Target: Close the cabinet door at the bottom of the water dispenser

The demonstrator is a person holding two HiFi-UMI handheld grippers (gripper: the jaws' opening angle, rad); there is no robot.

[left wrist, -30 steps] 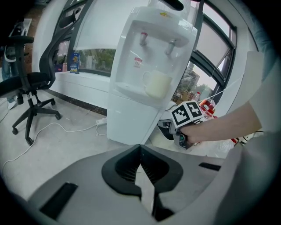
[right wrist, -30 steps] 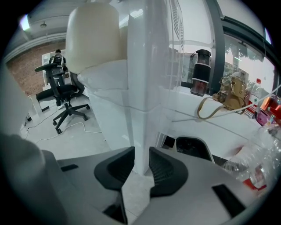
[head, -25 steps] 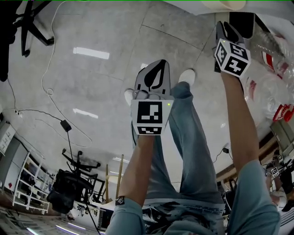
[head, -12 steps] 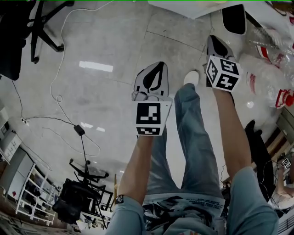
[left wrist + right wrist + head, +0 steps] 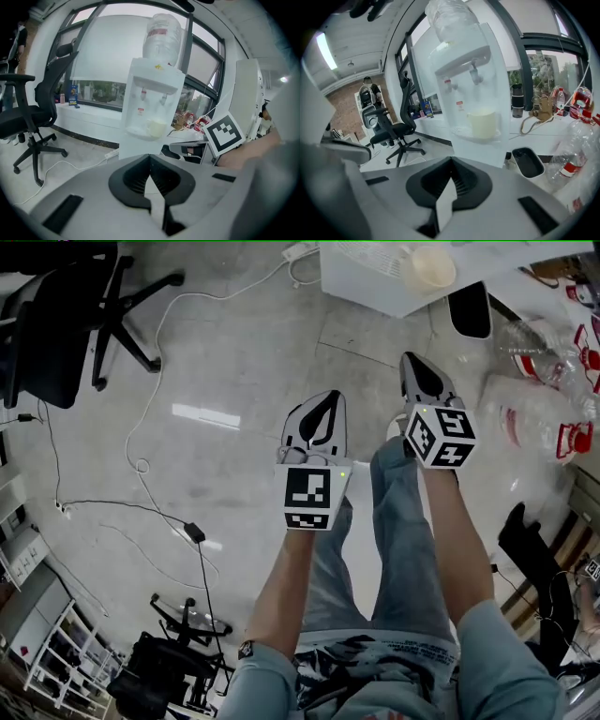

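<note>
The white water dispenser (image 5: 367, 279) stands at the top edge of the head view, a cream cup (image 5: 429, 268) on its tray. Both gripper views face it from a distance: dispenser (image 5: 151, 105) with a clear bottle (image 5: 161, 29) on top, and dispenser (image 5: 472, 89) with the cup (image 5: 482, 124). Its bottom cabinet door is hidden behind the gripper bodies. My left gripper (image 5: 323, 402) is shut and empty above the floor. My right gripper (image 5: 415, 364) has just been closing; it is shut with nothing between its fingers.
A black office chair (image 5: 66, 315) stands at the upper left. A cable (image 5: 141, 460) and power brick (image 5: 194, 532) lie on the floor. Empty clear water bottles (image 5: 530, 409) pile up at the right beside a black bin (image 5: 469, 310). The person's legs (image 5: 394, 549) are below the grippers.
Both grippers have lifted. The right one has drawn leftward, closer to the left one. The view has shifted, so the dispenser and cup now show at the top.
</note>
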